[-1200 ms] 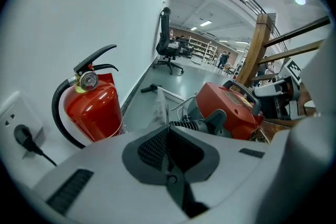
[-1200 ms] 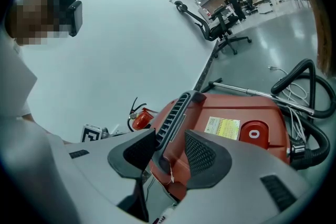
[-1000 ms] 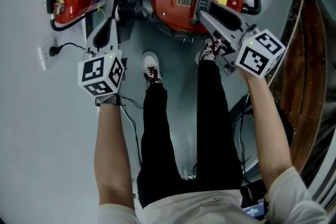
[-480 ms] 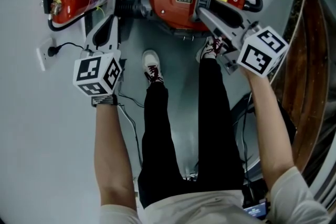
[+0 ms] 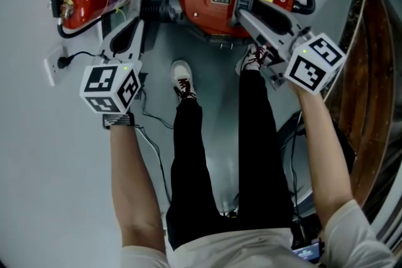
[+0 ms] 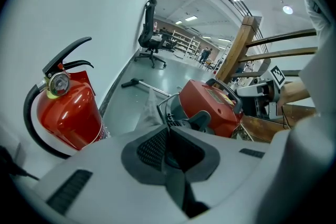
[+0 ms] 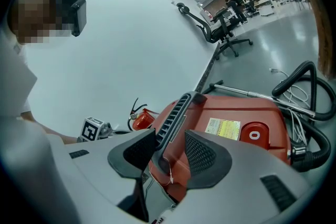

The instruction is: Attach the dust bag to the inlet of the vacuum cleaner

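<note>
Seating the bag collar on the inlet is the step in hand, as I read it.

Left gripper (image 6: 169,139): the jaws have just been easing apart and are now parted by a crack, with nothing between the pads. It points at the dust bag (image 6: 150,108), a limp grey cloth at the black inlet (image 5: 152,9) on the wall side of the red vacuum cleaner (image 5: 201,0). The bag mouth appears to meet the inlet. No view shows whether it is fully home.

Right gripper (image 7: 168,152): the jaws are spread either side of the lower end of the black carry handle (image 7: 173,113). Red casing shows between the handle and one pad, so I judge it straddled, not clamped.

To do it well:
- Steady the body from the handle.
- Take the collar, not the loose cloth.
- Push square along the inlet.
- Check the whole rim for a lifted edge.

Containers:
- The bag looks flat, and its inside is hidden.
- The vacuum casing is closed, so its contents are not visible.
- The fire extinguisher (image 6: 71,113) stands near the bag against the wall. Mind it when swinging the left gripper.
</note>
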A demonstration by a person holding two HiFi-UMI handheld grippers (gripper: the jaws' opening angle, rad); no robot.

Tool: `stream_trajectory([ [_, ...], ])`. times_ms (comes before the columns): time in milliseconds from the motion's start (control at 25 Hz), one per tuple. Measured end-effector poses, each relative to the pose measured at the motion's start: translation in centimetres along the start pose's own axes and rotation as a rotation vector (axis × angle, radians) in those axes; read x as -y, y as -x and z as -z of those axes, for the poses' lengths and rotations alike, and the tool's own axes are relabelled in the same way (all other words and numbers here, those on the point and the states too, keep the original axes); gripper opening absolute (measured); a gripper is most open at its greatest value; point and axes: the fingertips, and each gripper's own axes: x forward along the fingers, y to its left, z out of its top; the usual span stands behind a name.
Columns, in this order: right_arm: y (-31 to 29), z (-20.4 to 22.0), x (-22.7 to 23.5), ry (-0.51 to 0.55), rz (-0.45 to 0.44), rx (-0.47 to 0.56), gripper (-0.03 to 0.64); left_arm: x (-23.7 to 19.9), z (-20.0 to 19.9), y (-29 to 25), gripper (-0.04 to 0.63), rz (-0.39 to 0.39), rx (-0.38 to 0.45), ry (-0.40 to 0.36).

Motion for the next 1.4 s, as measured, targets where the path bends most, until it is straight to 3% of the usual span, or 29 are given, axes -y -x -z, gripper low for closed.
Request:
stream_trajectory([
  [160,0.0,0.0,0.0,0.003,0.004,0.006,0.17,0.3,0.1,-0.1,0.017,0.045,-0.022,-0.013],
  [400,0.1,0.0,0.0,0.008,0.008,0.01,0.17,1.1,0.3,-0.5,0.021,0.116,-0.088,-0.095],
  [560,0.0,0.0,0.0,0.006,0.005,0.007,0.17,1.2,0.3,-0.6,0.023,0.127,-0.093,-0.092],
  [760,0.0,0.0,0.0,0.001,0.001,0.002,0.17,0.8,0.2,-0.4,0.031,0.032,-0.07,-0.075],
  [1120,0.0,0.0,0.0,0.003,-0.001,0.002,0.17,0.9,0.6,-1.0,0.044,-0.149,-0.093,-0.144],
  [1240,0.0,0.0,0.0,0.003,-0.001,0.001,0.17,1.0,1.0,-1.1,0.048,-0.188,-0.117,-0.192],
  [1400,0.1,0.0,0.0,0.003,0.0,0.003,0.17,1.0,1.1,-1.1,0.058,-0.205,-0.124,-0.191],
])
